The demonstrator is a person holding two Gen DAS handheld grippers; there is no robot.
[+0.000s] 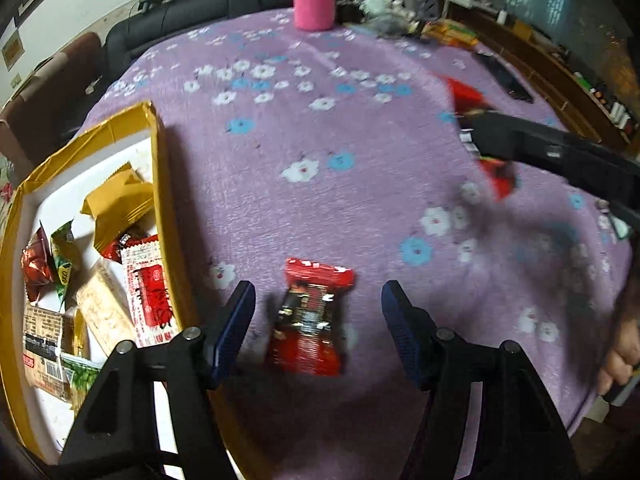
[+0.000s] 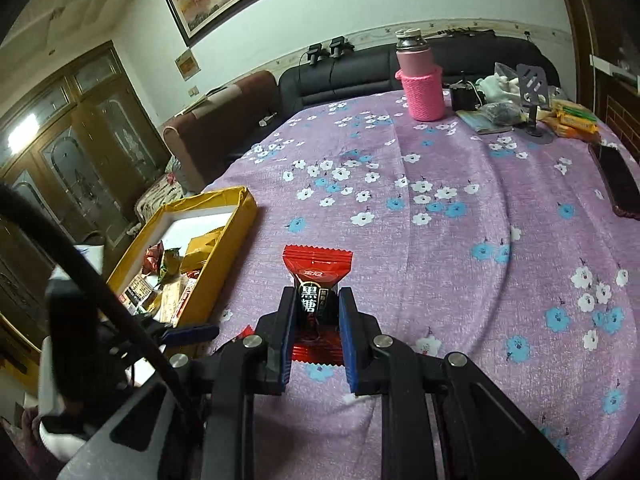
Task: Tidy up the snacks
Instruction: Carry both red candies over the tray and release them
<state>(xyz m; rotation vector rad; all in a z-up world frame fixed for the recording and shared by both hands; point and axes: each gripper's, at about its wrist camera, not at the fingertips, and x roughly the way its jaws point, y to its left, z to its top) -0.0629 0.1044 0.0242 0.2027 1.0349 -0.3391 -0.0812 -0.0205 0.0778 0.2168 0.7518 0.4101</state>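
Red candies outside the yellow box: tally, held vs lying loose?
held candy, clamped in the right gripper: 1
loose candy, lying on the cloth between the open jaws of the left gripper, not touched: 1
Total: 2

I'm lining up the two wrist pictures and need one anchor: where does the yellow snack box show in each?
Left wrist view: the yellow snack box fills the lower left, beside the left gripper, with wrapped snacks inside.
Right wrist view: the yellow snack box sits at middle left on the purple cloth, left of the right gripper.
Shared landmark: the pink bottle at the table's far edge.
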